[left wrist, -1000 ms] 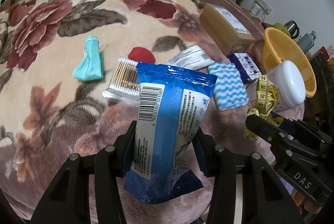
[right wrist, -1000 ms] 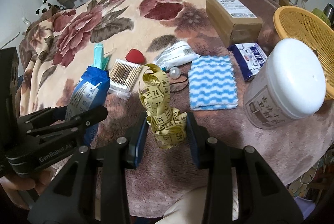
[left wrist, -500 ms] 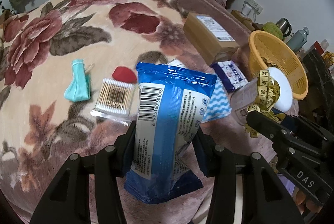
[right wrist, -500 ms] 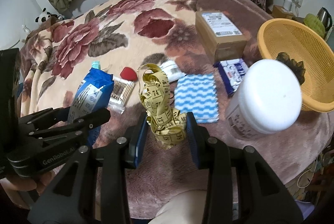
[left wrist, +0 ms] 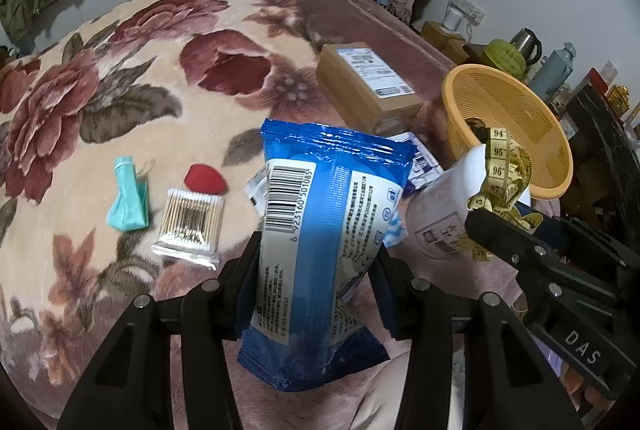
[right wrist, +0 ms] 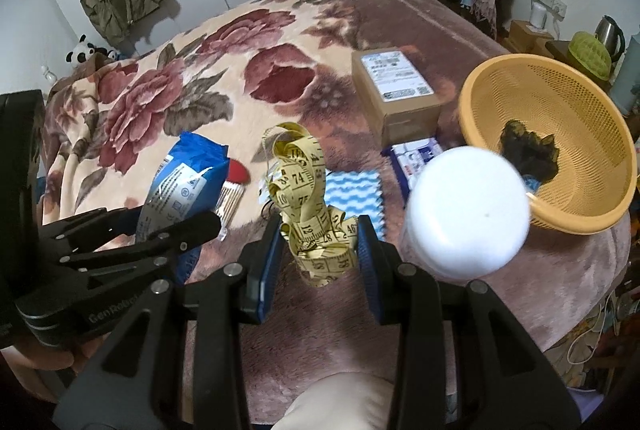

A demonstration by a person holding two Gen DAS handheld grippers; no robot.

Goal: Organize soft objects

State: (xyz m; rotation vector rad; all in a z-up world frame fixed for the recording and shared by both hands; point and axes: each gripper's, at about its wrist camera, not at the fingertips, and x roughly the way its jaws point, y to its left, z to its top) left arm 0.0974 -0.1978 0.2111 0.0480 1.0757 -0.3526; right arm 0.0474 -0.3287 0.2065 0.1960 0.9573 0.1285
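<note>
My left gripper (left wrist: 316,262) is shut on a blue wet-wipe pack (left wrist: 324,230), held upright above the flowered blanket. That pack (right wrist: 182,181) and the left gripper (right wrist: 180,226) also show at the left of the right wrist view. My right gripper (right wrist: 318,242) is shut on a bundled yellow tape measure (right wrist: 310,197), lifted off the bed. In the left wrist view the tape measure (left wrist: 500,173) hangs in front of the orange basket (left wrist: 516,97). The basket (right wrist: 516,85) at the right holds a dark soft item (right wrist: 528,149).
On the blanket lie a teal cloth (left wrist: 128,193), a cotton swab pack (left wrist: 190,222), a red sponge (left wrist: 206,179), a blue-white wavy cloth (right wrist: 354,193), a tissue pack (right wrist: 416,157) and a cardboard box (right wrist: 396,89). A white-lidded jar (right wrist: 464,213) stands near the basket. A kettle and bottles sit far right.
Both grippers have risen with their loads and drifted toward the basket, so the bed items look smaller and further away. The grips are unchanged.
</note>
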